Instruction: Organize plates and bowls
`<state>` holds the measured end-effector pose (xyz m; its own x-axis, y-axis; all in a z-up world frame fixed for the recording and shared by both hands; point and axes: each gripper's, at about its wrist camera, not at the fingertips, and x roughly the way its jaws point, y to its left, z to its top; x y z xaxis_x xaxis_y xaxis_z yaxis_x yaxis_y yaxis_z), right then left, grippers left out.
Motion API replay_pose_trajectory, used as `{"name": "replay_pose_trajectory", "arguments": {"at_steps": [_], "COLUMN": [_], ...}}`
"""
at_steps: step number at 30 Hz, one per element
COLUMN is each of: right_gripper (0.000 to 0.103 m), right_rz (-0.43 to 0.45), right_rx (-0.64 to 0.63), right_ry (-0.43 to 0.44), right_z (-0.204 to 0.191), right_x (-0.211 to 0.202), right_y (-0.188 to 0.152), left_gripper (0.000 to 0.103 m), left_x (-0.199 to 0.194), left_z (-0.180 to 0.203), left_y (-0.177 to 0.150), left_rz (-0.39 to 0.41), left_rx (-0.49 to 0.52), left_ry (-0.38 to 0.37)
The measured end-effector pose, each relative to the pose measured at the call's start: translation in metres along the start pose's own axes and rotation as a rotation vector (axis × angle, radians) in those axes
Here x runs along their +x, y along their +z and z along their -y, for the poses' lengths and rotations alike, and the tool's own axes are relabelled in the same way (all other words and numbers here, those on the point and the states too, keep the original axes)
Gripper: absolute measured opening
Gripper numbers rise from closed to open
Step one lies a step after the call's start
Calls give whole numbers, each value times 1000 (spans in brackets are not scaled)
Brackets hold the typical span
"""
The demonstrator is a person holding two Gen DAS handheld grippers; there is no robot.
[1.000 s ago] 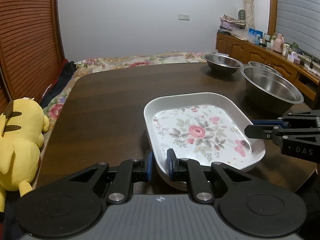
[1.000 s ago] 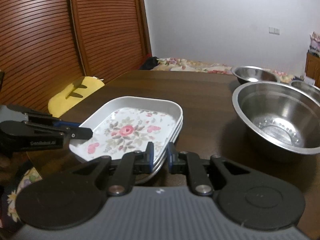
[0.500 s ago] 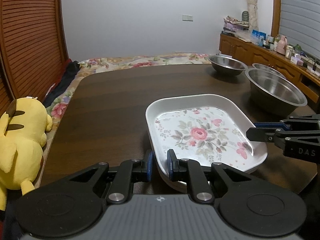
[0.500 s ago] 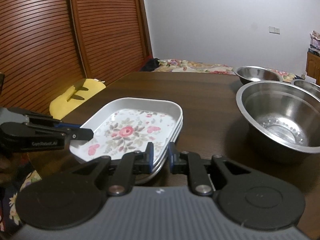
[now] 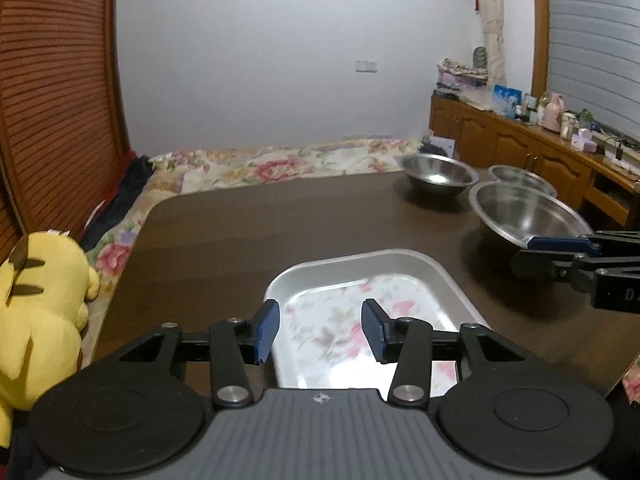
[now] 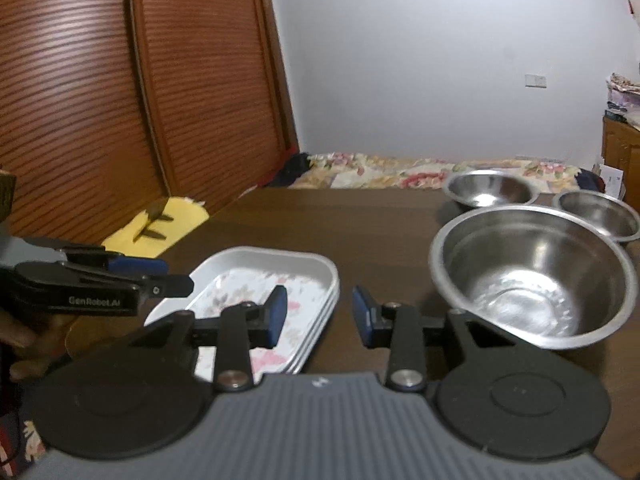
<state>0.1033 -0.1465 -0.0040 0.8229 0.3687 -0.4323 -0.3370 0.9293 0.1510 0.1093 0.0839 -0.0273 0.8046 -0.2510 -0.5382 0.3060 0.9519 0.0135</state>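
Note:
A stack of white rectangular plates with a rose pattern lies on the dark wooden table; it also shows in the right wrist view. My left gripper is open and empty, raised just above the stack's near edge. My right gripper is open and empty, above the stack's right edge. A large steel bowl stands right of the stack, with two smaller steel bowls behind it. Each gripper shows from the side in the other's view.
A yellow plush toy sits off the table's left edge. A bed with a floral cover lies beyond the far edge. A wooden sideboard with clutter runs along the right wall. Slatted wooden doors stand on the left.
Both grippers have opened, let go of the plate stack's rim, and lifted and pulled back. The stack now rests on the table.

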Motion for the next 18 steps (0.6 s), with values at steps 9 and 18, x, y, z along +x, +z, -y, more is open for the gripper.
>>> {"name": "replay_pose_trajectory", "arguments": {"at_steps": [9,18], "right_gripper": [53,54], "right_rz": [68,94], "right_rx": [30,81], "right_ry": [-91,-203], "right_z": [44,96], "right_x": [-28,-41], "right_y": [16,15], "left_gripper": [58,67], "left_x": [11,31], "left_z": [37,71], "left_y": [19,34], "left_rz": [30,44], "left_rx": [33,53], "left_ry": [-66,-133]}}
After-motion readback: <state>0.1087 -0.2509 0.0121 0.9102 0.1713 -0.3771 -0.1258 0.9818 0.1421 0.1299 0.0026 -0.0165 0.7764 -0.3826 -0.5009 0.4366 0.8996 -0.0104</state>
